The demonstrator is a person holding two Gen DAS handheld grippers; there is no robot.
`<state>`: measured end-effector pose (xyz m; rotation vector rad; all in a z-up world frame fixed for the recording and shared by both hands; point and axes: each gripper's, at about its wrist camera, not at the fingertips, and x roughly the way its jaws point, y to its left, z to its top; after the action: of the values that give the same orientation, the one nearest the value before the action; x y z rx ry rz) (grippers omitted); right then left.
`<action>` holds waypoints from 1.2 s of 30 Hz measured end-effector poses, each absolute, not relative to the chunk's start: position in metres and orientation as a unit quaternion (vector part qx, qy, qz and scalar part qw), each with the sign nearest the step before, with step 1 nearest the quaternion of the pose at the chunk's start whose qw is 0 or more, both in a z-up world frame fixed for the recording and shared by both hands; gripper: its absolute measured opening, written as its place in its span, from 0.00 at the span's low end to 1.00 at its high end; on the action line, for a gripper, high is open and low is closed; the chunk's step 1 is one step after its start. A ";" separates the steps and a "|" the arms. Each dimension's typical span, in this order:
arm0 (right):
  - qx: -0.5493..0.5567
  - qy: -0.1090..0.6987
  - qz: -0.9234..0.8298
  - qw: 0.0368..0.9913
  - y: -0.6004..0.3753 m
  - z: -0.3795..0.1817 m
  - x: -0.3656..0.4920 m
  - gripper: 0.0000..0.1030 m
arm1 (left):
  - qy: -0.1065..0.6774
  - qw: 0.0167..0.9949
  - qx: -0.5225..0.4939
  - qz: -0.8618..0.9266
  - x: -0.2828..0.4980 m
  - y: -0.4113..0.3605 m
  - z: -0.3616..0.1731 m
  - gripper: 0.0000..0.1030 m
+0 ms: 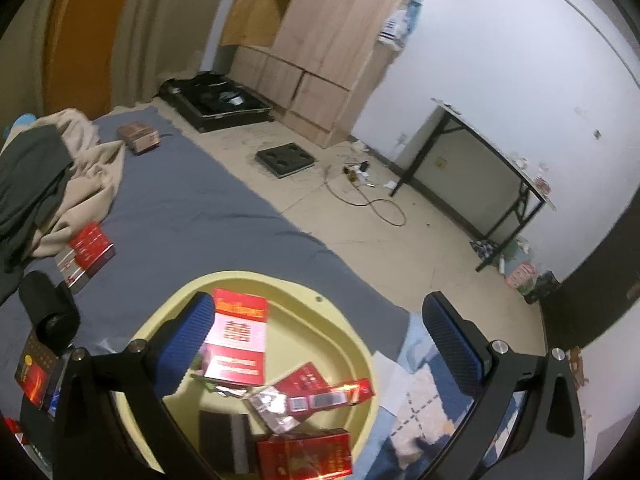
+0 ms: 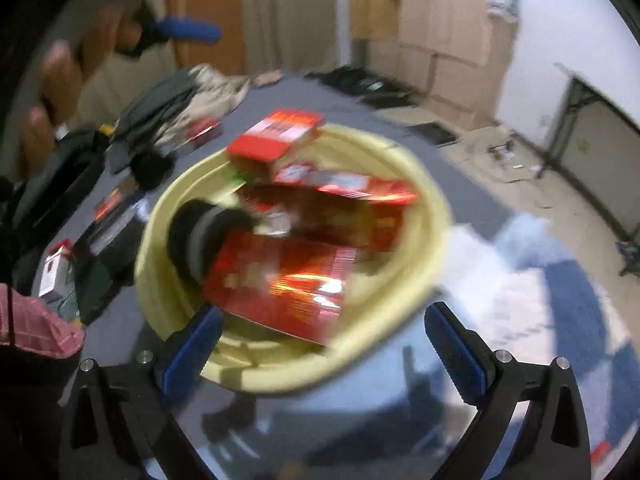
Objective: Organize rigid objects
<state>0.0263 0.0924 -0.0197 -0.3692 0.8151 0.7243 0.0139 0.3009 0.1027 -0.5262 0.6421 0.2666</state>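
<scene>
A pale yellow basin [image 1: 352, 344] [image 2: 424, 280] sits on the grey-blue bed sheet and holds several red boxes. In the left wrist view my left gripper [image 1: 324, 344] hangs open above the basin, its left pad over a red and white box [image 1: 240, 340]; nothing is between the pads. In the blurred right wrist view my right gripper [image 2: 324, 344] is open at the basin's near rim, empty. A large shiny red box [image 2: 280, 284] and a black cylinder [image 2: 196, 236] lie in the basin. The other gripper's blue finger [image 2: 188, 30] shows at upper left, by a hand.
More red boxes [image 1: 90, 250] and a black cylinder [image 1: 50, 312] lie on the sheet [image 1: 192, 208] left of the basin. Crumpled clothes [image 1: 44, 176] sit at far left, a brown box [image 1: 138, 136] farther back. Beyond the bed's edge are floor, cables, an open case and a folding table [image 1: 492, 168].
</scene>
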 end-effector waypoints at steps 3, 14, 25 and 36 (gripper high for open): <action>-0.144 0.360 0.290 0.875 0.039 0.003 0.028 1.00 | 0.311 0.916 -0.234 0.101 0.020 0.275 0.107 1.00; -0.048 0.349 0.018 0.936 -0.187 0.023 0.017 1.00 | 0.345 0.932 -0.100 -0.041 0.051 0.093 0.062 1.00; 0.018 0.395 -0.067 0.916 -0.237 -0.040 0.032 1.00 | 0.423 0.905 -0.031 -0.039 0.083 0.019 -0.053 1.00; -0.028 0.410 -0.091 0.907 -0.224 -0.049 0.054 1.00 | 0.404 0.914 -0.015 -0.031 0.078 0.016 -0.067 1.00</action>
<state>0.0543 -0.2240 -0.0487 -0.0570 0.8475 -0.1882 0.0781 0.0157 -0.0668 -0.0314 0.8323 -0.0628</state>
